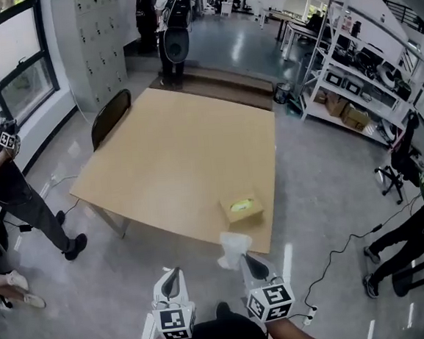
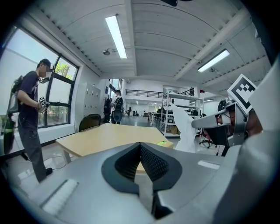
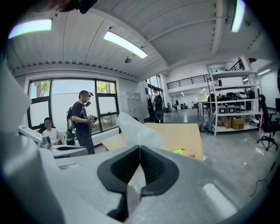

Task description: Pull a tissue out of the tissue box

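Right gripper (image 1: 246, 258) clamped on a white tissue (image 1: 232, 248), which hangs free just on the person's side of the tissue box (image 1: 241, 210). Left gripper (image 1: 172, 273), further left of the box, is closed and empty. Such a thin pinch could let the tissue slip.

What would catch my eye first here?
A white tissue hangs pinched in the right gripper, just off the near edge of the big tan table. The tissue box sits on the table near that edge. The left gripper is shut and empty.

Wide open table (image 1: 166, 147) surface lies left of and beyond the tissue box (image 1: 241, 209).
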`<state>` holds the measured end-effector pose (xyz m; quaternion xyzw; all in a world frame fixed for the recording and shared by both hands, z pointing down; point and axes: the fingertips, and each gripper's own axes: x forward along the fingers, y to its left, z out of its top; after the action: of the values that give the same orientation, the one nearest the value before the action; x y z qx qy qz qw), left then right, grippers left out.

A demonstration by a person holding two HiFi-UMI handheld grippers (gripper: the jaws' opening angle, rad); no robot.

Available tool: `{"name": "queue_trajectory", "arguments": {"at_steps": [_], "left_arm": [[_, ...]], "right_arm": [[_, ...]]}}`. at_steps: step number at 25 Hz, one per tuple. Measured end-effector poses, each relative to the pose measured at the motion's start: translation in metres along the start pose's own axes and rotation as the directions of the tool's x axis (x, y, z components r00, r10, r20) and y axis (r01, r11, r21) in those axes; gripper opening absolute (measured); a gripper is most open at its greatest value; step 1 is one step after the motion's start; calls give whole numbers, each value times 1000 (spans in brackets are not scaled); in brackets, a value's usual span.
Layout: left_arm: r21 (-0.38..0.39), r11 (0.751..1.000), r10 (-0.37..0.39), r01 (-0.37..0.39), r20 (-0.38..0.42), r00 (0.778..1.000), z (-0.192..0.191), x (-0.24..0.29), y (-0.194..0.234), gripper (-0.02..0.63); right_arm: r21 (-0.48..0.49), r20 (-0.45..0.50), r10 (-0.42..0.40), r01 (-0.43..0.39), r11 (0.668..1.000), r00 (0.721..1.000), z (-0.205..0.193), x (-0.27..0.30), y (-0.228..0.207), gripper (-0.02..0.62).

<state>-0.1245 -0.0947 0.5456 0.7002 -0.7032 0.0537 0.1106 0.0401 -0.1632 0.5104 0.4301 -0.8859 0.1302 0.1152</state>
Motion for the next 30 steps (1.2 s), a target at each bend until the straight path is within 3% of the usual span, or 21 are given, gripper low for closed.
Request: {"name": "queue_trajectory", "arguments": {"at_steps": [6, 10, 17, 30], "left_arm": [[-9, 999, -45, 45, 4, 999, -5, -50, 49, 18], [-15, 995, -95, 95, -5, 995, -12, -64, 52, 18], [21, 979, -204, 204, 6, 979, -13, -70, 21, 18], [66, 955, -286, 288, -50, 957, -32, -89, -30, 18]], "right_arm": [[12, 20, -61, 61, 998, 998, 0, -22, 72, -3], [14, -15, -90, 90, 996, 996, -18, -35, 98, -3], [30, -30, -164, 165, 986, 986, -35, -58, 94, -3], [102, -72, -205, 212, 972, 976, -73, -116, 81, -3]]}}
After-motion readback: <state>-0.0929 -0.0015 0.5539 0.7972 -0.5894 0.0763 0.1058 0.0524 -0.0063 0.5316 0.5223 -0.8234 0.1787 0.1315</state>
